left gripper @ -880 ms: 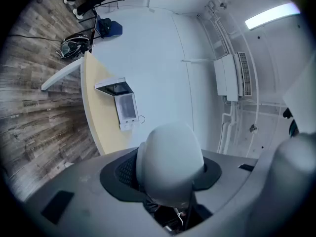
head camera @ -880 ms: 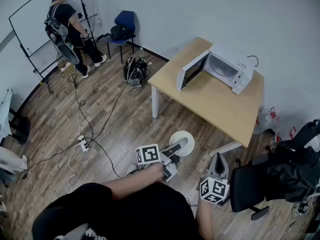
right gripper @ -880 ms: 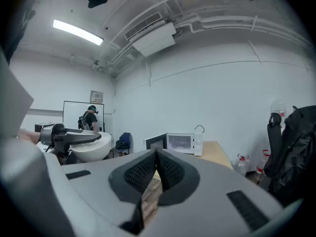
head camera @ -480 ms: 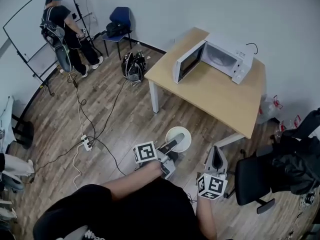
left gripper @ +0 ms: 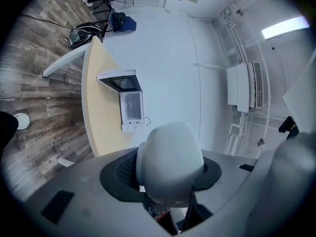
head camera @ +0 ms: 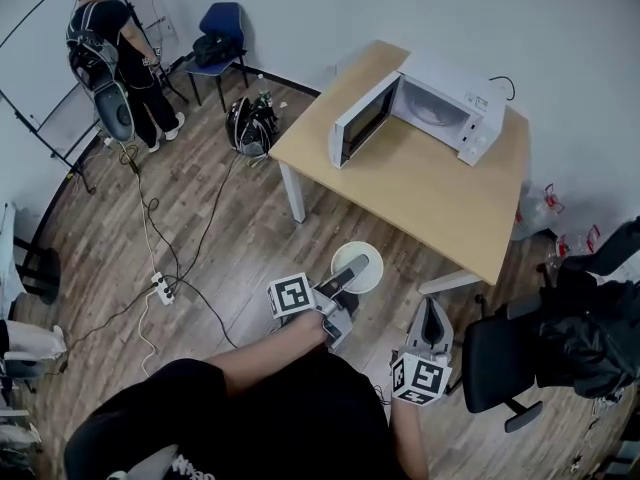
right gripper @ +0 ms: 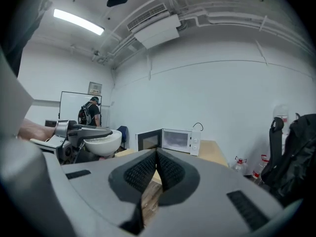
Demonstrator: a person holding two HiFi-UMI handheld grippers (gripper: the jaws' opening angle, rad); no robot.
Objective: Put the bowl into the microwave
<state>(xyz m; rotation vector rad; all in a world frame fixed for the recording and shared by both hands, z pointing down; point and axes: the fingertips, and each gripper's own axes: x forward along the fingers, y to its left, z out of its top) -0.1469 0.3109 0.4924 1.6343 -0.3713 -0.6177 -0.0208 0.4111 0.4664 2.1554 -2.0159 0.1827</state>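
A white bowl (head camera: 362, 265) is held over the wooden floor, short of the table. My left gripper (head camera: 352, 269) is shut on its rim. In the left gripper view the bowl (left gripper: 170, 166) fills the space between the jaws. The white microwave (head camera: 445, 110) stands on the far part of the wooden table (head camera: 430, 193) with its door (head camera: 362, 124) swung open to the left. It also shows past the bowl as a microwave (left gripper: 129, 98) in the left gripper view. My right gripper (head camera: 432, 310) hangs to the right of the bowl, jaws pressed together with nothing between them (right gripper: 157, 157).
A black office chair (head camera: 505, 363) with dark bags stands at the right. Cables and a power strip (head camera: 160, 288) lie on the floor at the left. A backpack (head camera: 250, 126), a blue chair (head camera: 222, 30) and a person (head camera: 105, 38) by a whiteboard are at the back left.
The view has shifted so that the table and microwave sit further left and a little nearer. The bowl stays in the left gripper; both grippers keep their places relative to me.
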